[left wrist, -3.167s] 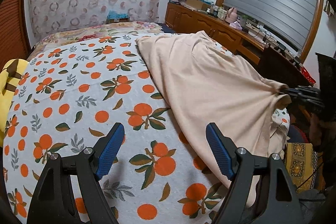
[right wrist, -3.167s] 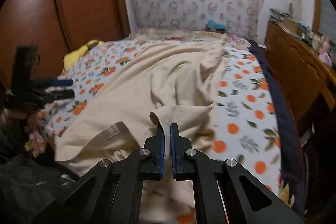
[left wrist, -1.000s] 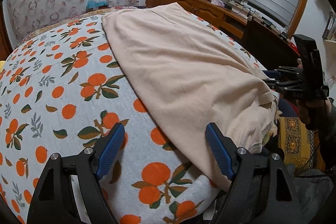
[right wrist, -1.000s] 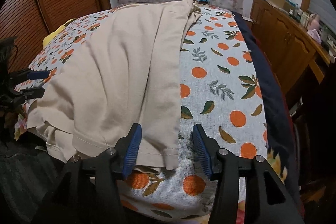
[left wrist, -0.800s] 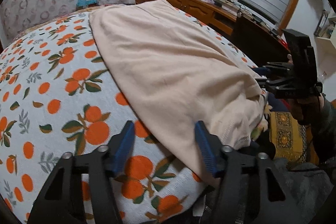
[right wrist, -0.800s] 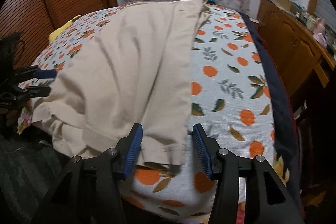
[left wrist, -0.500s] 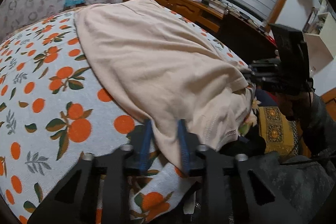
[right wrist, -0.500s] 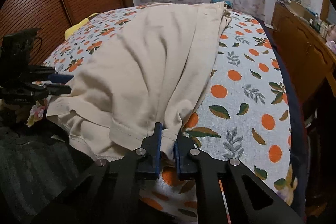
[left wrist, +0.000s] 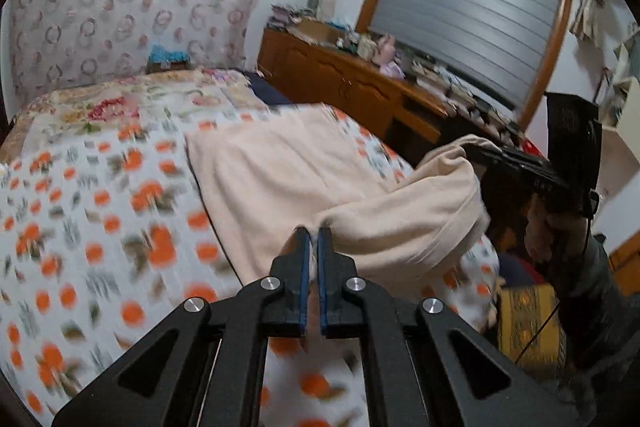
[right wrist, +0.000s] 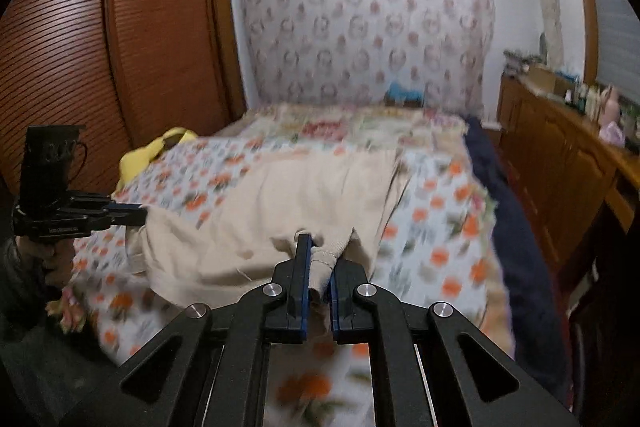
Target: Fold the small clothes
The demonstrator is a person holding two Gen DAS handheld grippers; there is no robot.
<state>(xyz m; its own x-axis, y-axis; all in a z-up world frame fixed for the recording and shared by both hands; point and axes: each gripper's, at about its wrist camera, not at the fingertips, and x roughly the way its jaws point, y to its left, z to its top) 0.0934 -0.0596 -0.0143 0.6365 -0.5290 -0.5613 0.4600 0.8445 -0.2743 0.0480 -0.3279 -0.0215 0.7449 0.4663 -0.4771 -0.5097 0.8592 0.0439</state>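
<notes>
A beige garment [left wrist: 288, 167] lies lengthwise on the bed's orange-print cover [left wrist: 100, 227]. My left gripper [left wrist: 314, 239] is shut on its near left corner and holds it raised above the bed. My right gripper [right wrist: 320, 259] is shut on the near right corner of the garment [right wrist: 304, 195], also raised. The near edge hangs between the two grippers as a sagging fold. Each gripper also shows in the other's view, the right one [left wrist: 520, 163] and the left one [right wrist: 120, 215]. Both views are motion-blurred.
A wooden wardrobe [right wrist: 100, 47] stands left of the bed and a cluttered wooden dresser [left wrist: 360, 83] right of it, under a shuttered window. A yellow item [right wrist: 160, 151] lies at the bed's left edge. A dark blue blanket [right wrist: 508, 219] runs along the right side.
Both grippers closed on the garment's near corners and have now lifted them up and toward the head of the bed; the near edge has come off the cover.
</notes>
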